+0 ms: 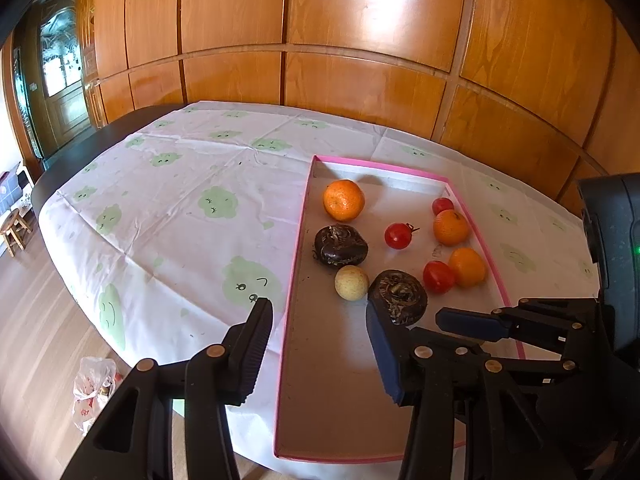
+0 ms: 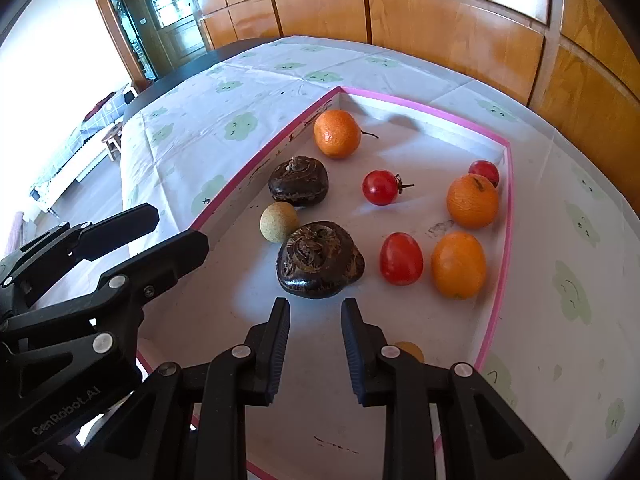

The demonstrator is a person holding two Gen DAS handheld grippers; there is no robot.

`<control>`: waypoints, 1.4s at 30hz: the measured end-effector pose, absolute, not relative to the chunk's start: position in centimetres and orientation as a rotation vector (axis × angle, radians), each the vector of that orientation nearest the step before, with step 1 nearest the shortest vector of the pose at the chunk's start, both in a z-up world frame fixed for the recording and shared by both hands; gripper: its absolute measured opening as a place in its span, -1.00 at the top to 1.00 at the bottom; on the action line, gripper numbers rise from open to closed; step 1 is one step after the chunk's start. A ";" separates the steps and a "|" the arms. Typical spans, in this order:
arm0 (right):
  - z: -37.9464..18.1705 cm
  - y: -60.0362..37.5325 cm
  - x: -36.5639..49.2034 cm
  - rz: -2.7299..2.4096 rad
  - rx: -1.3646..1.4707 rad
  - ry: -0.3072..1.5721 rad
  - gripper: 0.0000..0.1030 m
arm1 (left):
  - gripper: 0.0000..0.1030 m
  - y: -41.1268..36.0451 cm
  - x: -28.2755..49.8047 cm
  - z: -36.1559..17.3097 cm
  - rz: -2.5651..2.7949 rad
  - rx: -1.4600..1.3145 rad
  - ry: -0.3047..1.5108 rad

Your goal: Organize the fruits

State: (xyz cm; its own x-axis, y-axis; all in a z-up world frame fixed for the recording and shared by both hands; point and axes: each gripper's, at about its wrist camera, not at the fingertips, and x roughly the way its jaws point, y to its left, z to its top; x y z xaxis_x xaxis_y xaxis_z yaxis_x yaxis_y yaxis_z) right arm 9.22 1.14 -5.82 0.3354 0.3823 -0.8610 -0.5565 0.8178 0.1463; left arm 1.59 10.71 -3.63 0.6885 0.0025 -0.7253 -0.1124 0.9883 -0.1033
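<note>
A pink-rimmed tray (image 1: 298,240) (image 2: 505,240) holds three oranges, three red tomatoes, two dark water chestnuts and a pale round fruit (image 1: 351,282) (image 2: 279,222). My left gripper (image 1: 318,314) is open and empty, straddling the tray's left rim, its right finger near the nearer chestnut (image 1: 398,297). My right gripper (image 2: 316,312) is open and empty, just in front of that chestnut (image 2: 319,259). A red tomato (image 2: 401,258) and an orange (image 2: 458,264) lie to its right. A small yellow fruit (image 2: 411,350) is partly hidden behind the right finger.
The table wears a white cloth with green cloud prints (image 1: 180,208). A wood-panelled wall (image 1: 360,60) stands behind it. A plastic bag (image 1: 94,388) and a stool (image 1: 14,230) are on the floor at left. The right gripper also shows in the left wrist view (image 1: 472,322).
</note>
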 end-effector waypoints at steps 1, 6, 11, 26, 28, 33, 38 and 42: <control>-5.8 1.1 9.2 0.613 -0.184 1.064 0.48 | 0.03 10.7 1.5 -3.6 0.065 -0.143 0.809; -5.6 0.9 8.9 0.589 -0.178 1.051 0.48 | 0.03 10.6 1.4 -3.6 0.066 -0.142 0.806; -5.1 0.7 8.4 0.572 -0.173 1.027 0.48 | -0.03 10.6 1.3 -3.3 0.073 -0.143 0.796; -3.4 -1.6 6.5 0.446 -0.135 0.934 0.44 | -0.16 9.4 0.7 -3.0 0.065 -0.117 0.773; -3.0 -2.1 6.0 0.412 -0.129 0.911 0.38 | -0.24 9.3 0.4 -2.8 0.066 -0.113 0.763; -2.6 -3.8 4.8 0.327 -0.066 0.880 0.31 | -0.49 8.6 -0.5 -2.2 0.072 -0.101 0.717; -2.3 -5.3 4.1 0.268 -0.041 0.856 0.29 | -0.71 7.8 -1.3 -1.4 0.068 -0.089 0.676; -2.2 -6.1 3.7 0.242 -0.030 0.851 0.29 | -0.80 7.4 -1.7 -1.0 0.069 -0.080 0.662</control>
State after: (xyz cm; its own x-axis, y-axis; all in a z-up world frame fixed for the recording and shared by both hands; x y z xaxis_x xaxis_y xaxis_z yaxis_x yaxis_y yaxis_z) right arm 3.73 -6.08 -2.23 0.6332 0.1996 -0.7478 -0.2236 0.9722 0.0701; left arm -1.70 7.39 -1.03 0.7868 0.0387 -0.6160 -0.0900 0.9946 -0.0525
